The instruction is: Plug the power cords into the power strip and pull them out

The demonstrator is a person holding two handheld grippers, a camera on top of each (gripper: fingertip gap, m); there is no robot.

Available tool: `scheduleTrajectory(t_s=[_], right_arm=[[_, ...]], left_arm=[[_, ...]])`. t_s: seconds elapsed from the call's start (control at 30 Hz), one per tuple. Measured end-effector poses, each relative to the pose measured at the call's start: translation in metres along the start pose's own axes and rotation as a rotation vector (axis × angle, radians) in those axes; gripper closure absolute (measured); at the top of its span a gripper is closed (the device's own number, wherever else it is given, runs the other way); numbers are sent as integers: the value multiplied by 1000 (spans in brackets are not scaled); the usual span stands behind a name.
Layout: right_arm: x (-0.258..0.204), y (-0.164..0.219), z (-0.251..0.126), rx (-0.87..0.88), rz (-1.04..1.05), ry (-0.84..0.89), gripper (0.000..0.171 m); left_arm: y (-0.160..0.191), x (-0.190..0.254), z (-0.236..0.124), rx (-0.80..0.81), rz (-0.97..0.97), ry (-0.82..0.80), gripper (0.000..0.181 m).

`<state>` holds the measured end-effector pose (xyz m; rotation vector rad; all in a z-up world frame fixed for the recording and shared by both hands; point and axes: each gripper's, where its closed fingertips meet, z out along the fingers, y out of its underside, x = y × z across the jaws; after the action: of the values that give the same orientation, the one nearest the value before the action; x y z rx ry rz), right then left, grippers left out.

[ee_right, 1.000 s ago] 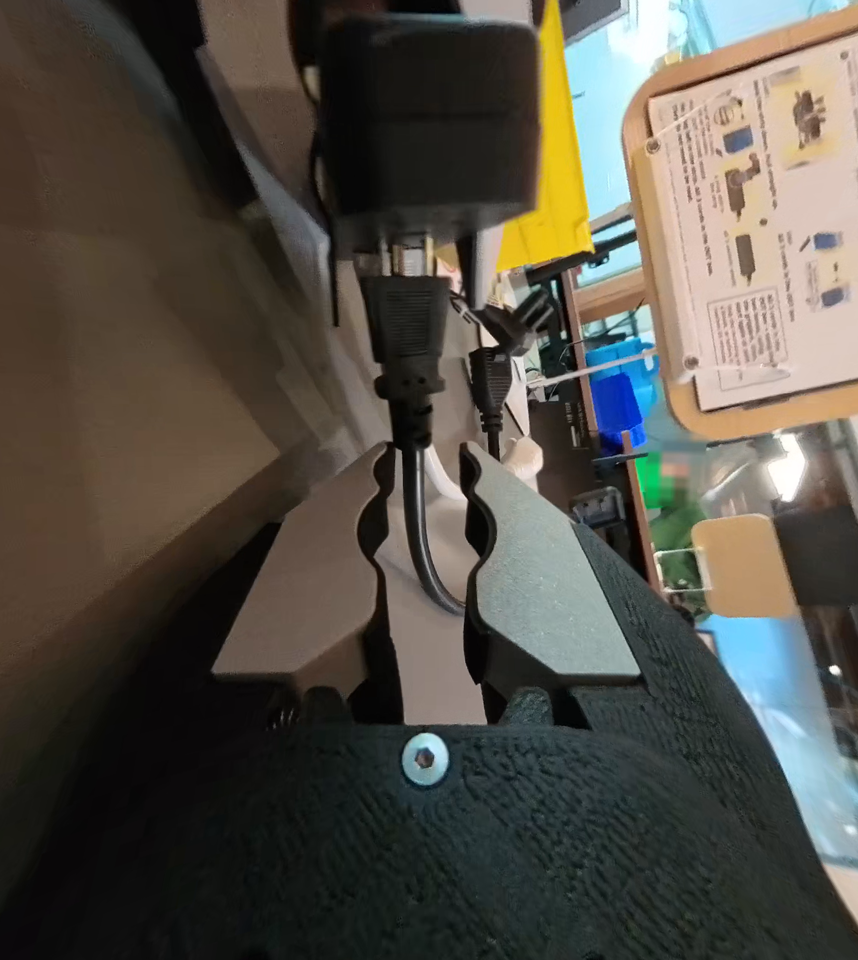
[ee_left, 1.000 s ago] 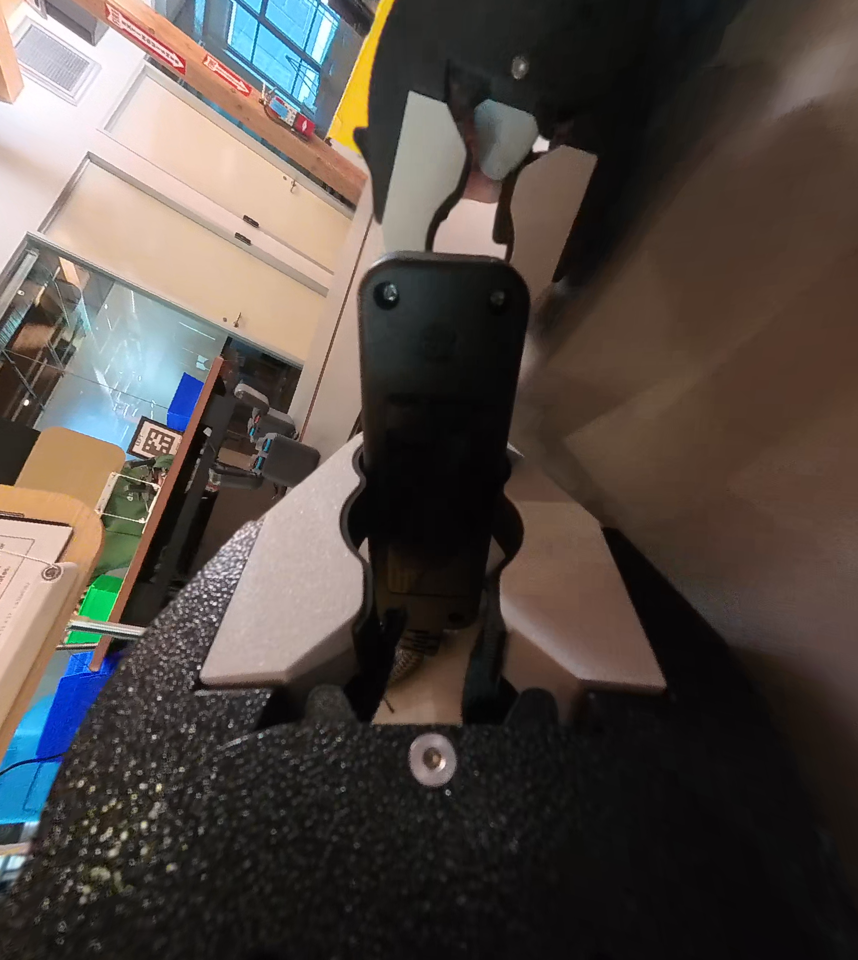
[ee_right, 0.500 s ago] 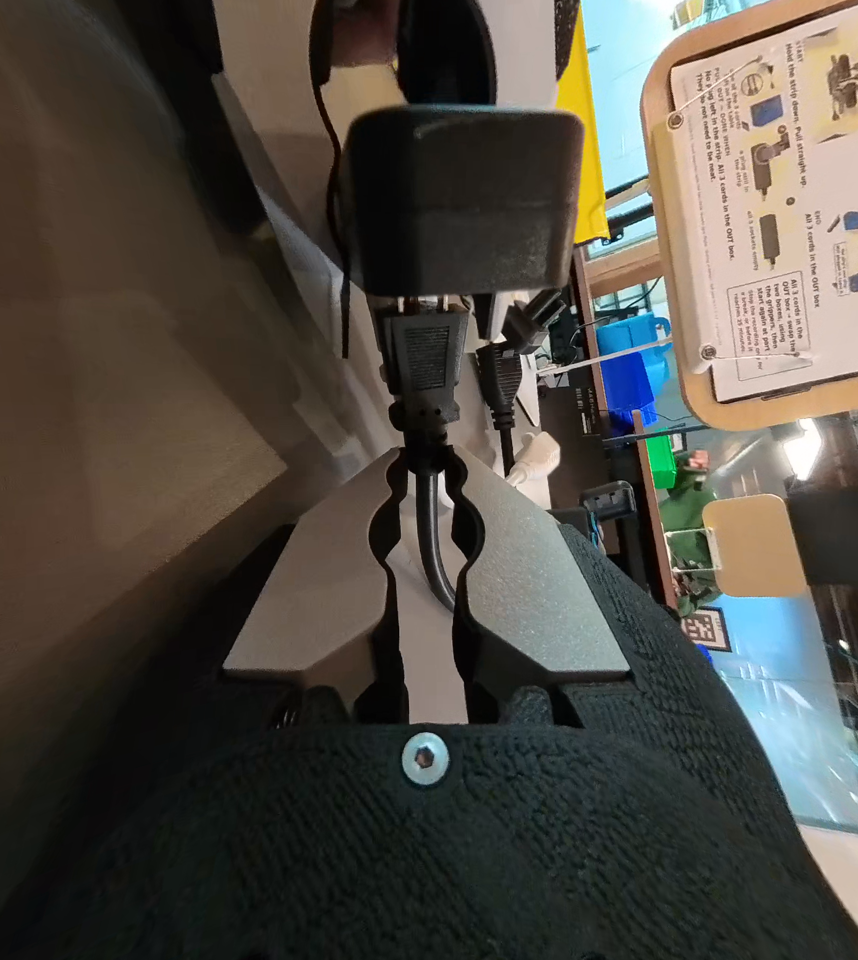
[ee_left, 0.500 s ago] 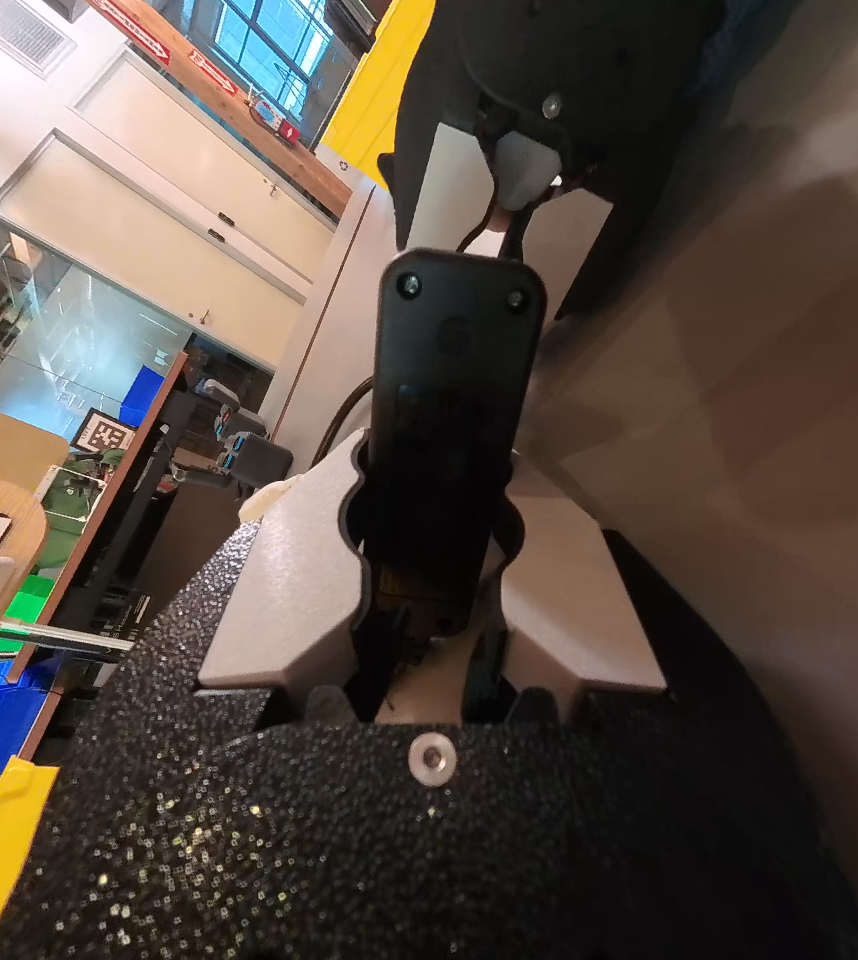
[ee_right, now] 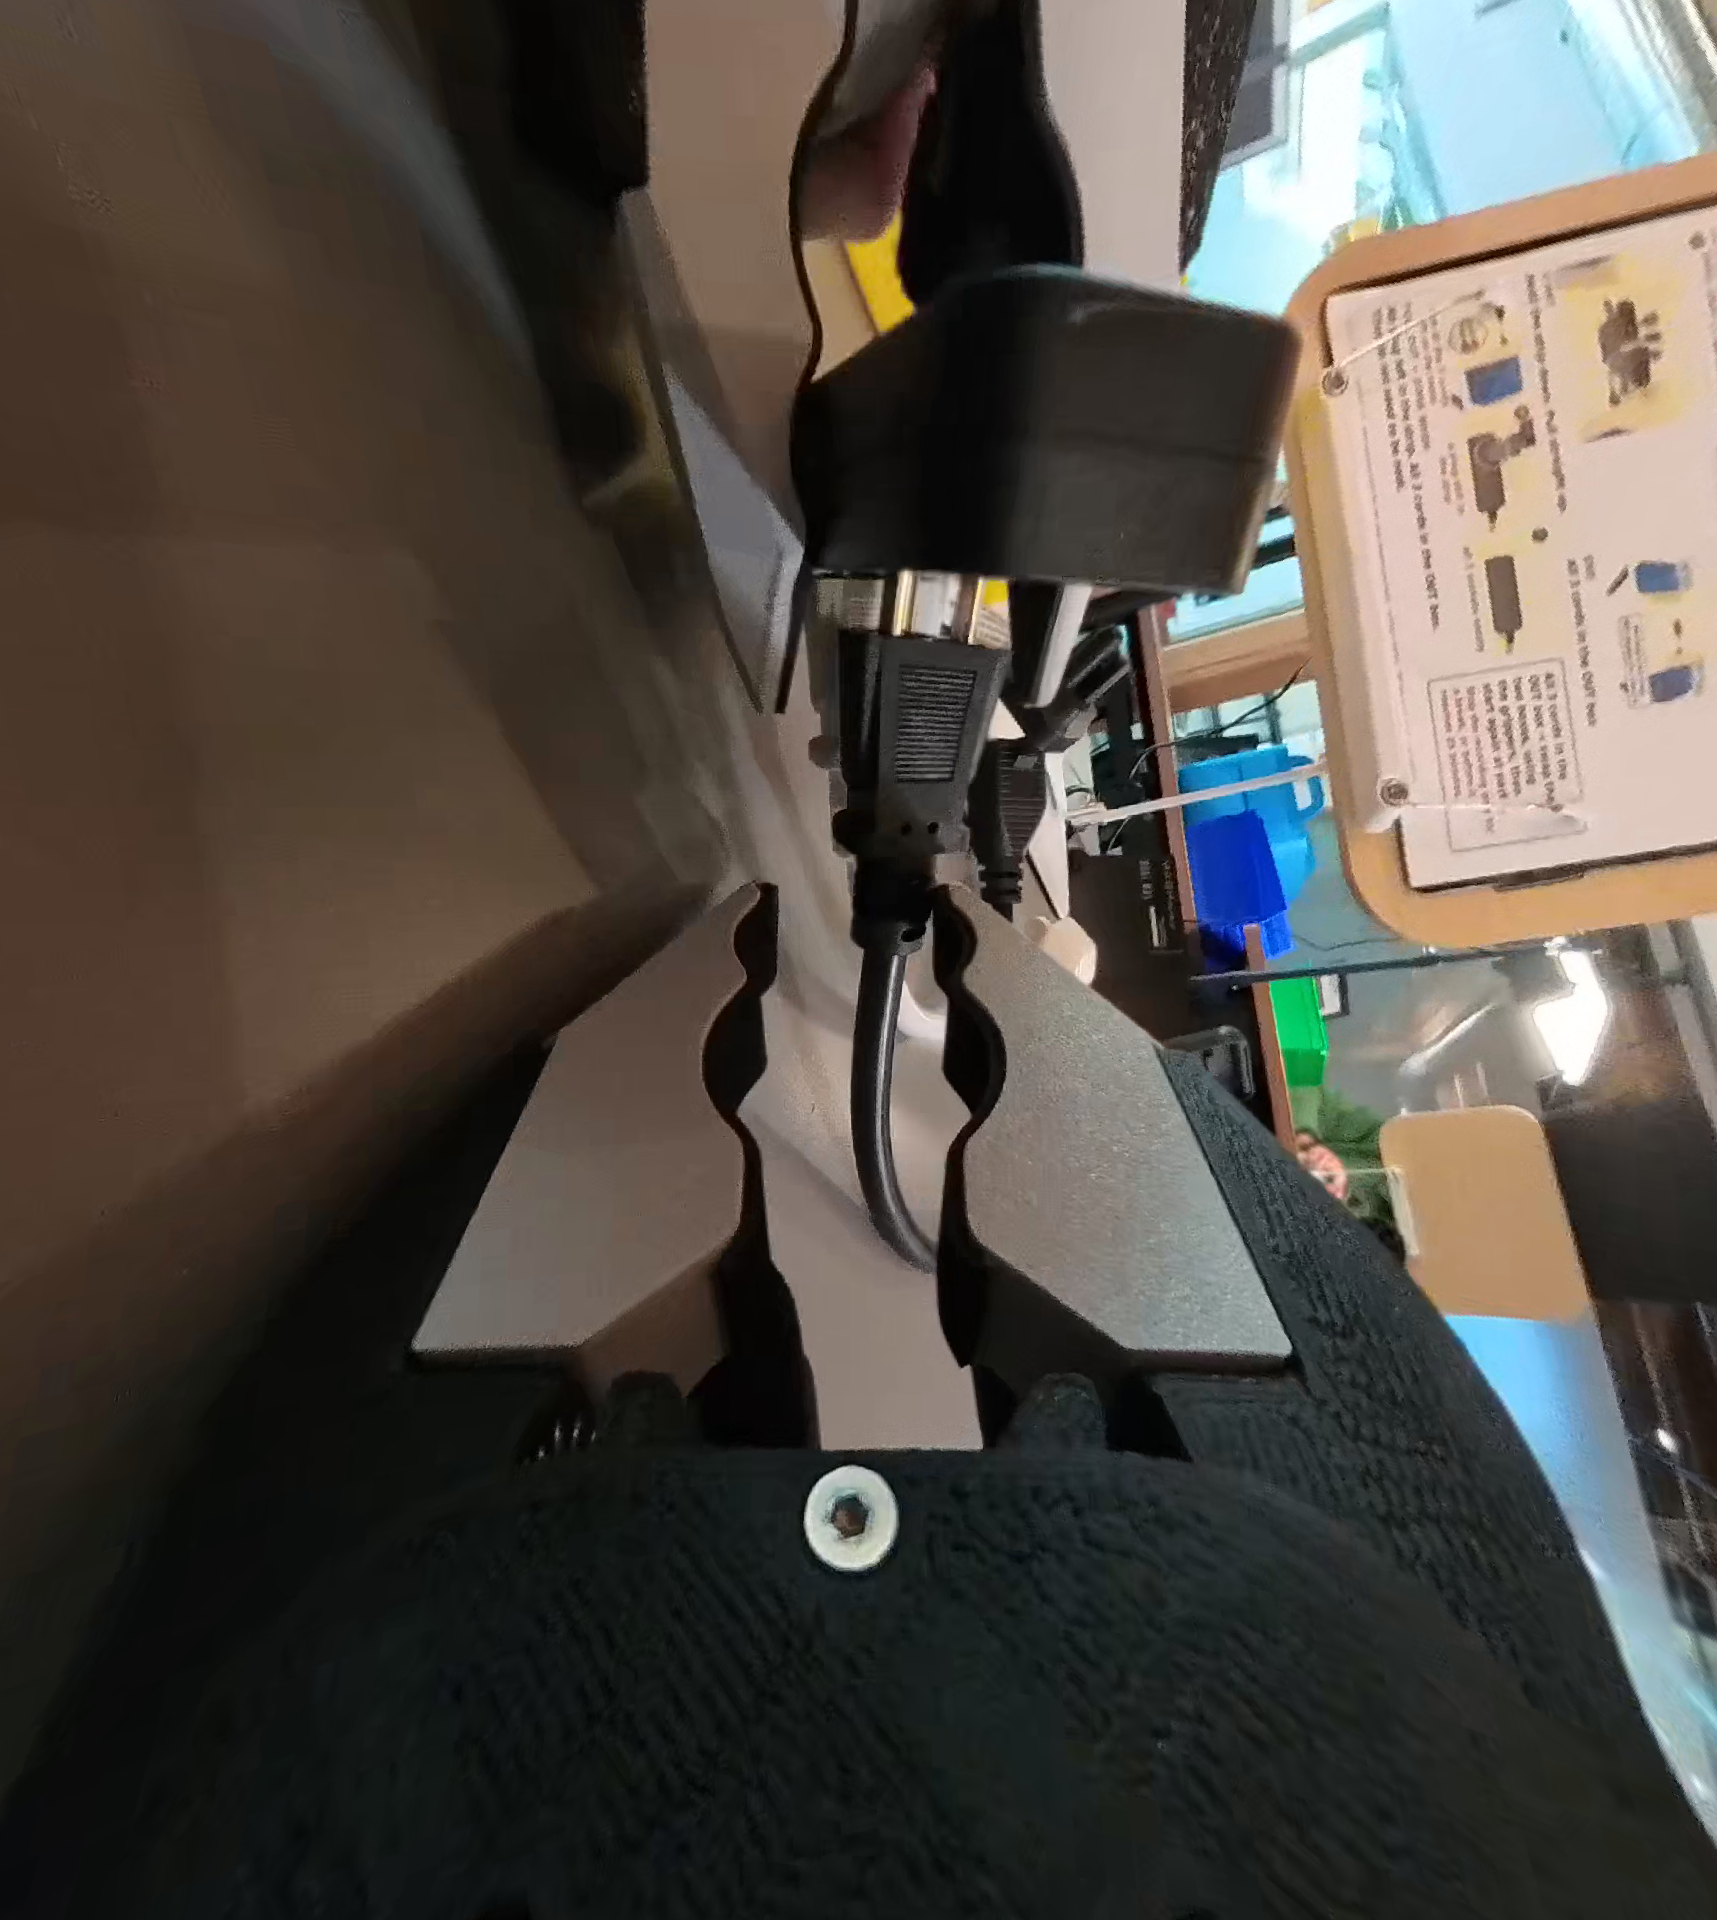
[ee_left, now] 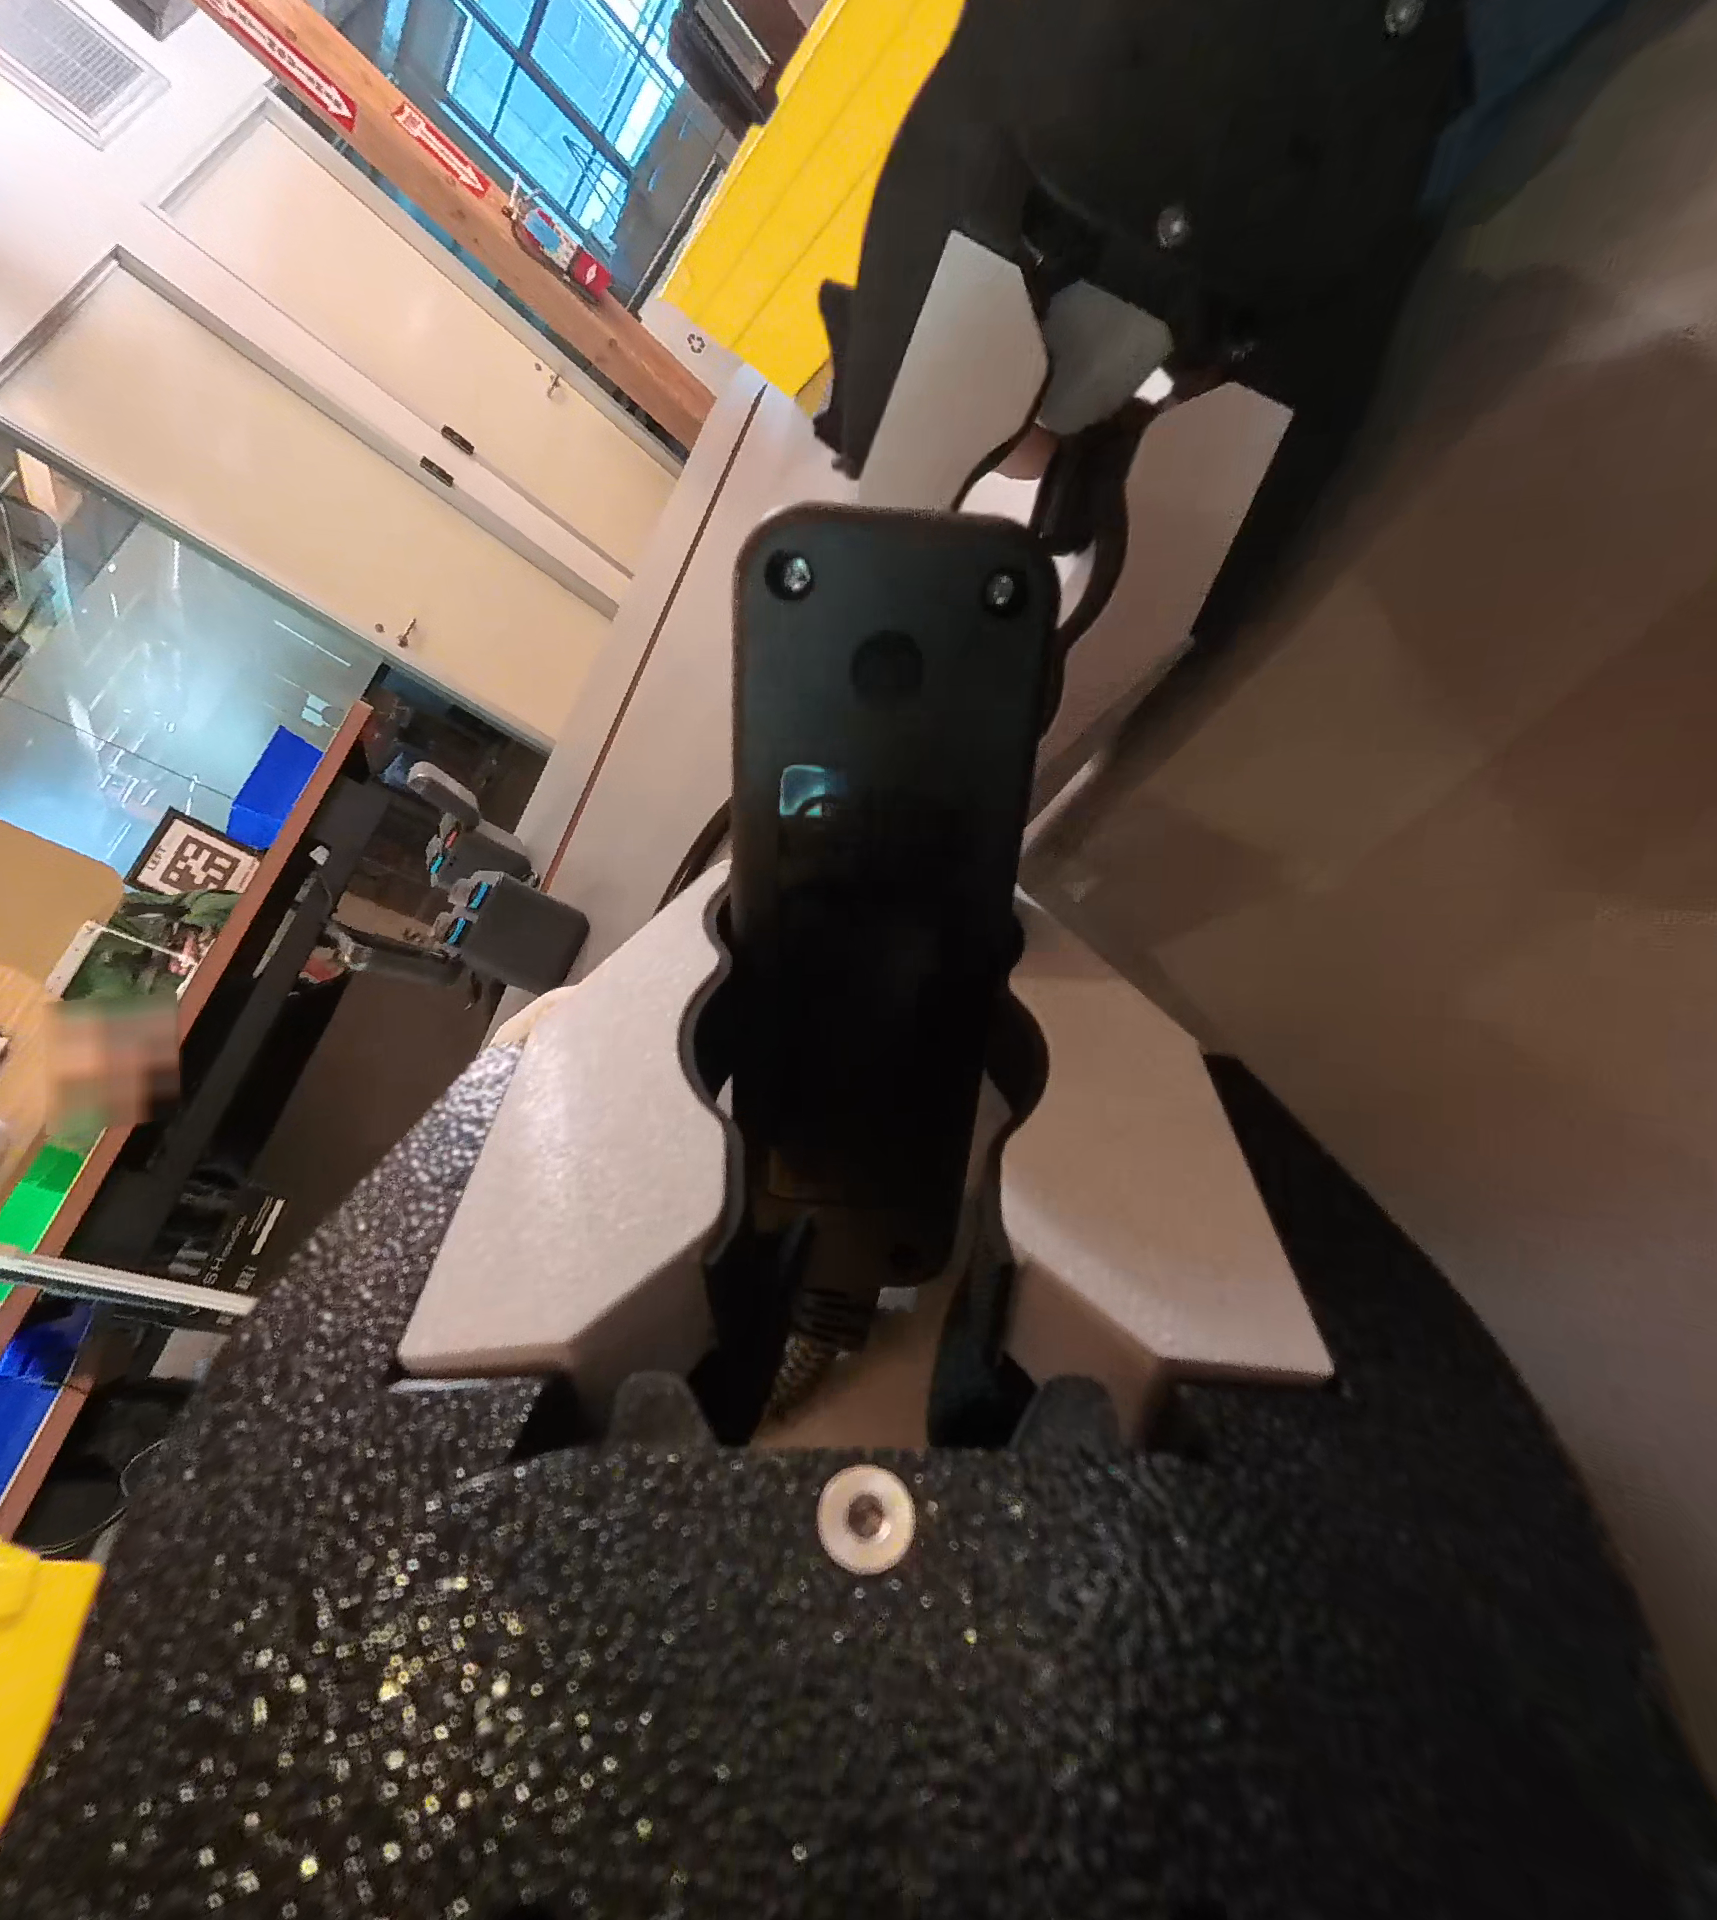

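At frame centre, the left gripper (ee_left: 859, 1049) pinches the long black plastic power strip (ee_left: 890, 831) between its grey fingers (ee_left: 584, 1174). The right gripper (ee_right: 849, 1049) has fingers spread around the black power cord (ee_right: 880, 1101), its plug (ee_right: 911, 738) partly seated in the strip, prongs showing.

Around me stood cream walls (ee_left: 334, 343), a wooden beam (ee_left: 480, 208) under blue-lit windows (ee_left: 563, 114), glass partitions (ee_left: 106, 665), a dark desk (ee_left: 241, 997) and blue bins (ee_right: 1238, 831).
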<state>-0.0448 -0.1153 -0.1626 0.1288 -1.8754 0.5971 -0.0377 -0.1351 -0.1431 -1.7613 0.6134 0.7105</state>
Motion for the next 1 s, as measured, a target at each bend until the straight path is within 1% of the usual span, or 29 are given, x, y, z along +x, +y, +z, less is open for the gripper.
scheduleTrajectory(t_s=[0.17,0.2,0.23,0.3,0.4,0.5,0.57,0.7,0.8,0.87,0.93,1.0], right_arm=[[3,-5,5,11,18,11,143],[5,-4,5,8,16,23,146],[9,-4,4,2,21,39,157],[10,-4,5,-13,57,26,157],[12,-6,6,-30,57,47,158],[13,2,9,-67,54,54,158],[17,11,12,-99,87,61,158],[30,27,16,-140,155,84,157],[34,41,14,-168,293,41,155],[30,47,8,-163,424,-32,141],[31,58,-3,-176,546,-46,135],[39,71,-13,-206,663,-26,130]], left_arm=[[-3,-2,1,35,-17,16,138],[-3,-3,1,46,-33,23,138],[-4,-2,1,53,-41,34,137],[-4,-3,2,64,-52,38,137],[-5,-5,1,91,-82,46,137],[-2,-8,7,70,-77,40,137],[1,-13,15,56,-89,30,137],[2,-28,28,71,-173,17,137],[-1,-35,39,90,-191,0,137],[-1,-34,51,61,-174,-9,138],[-2,-37,60,35,-202,-29,138],[-4,-41,68,28,-264,-35,138]])
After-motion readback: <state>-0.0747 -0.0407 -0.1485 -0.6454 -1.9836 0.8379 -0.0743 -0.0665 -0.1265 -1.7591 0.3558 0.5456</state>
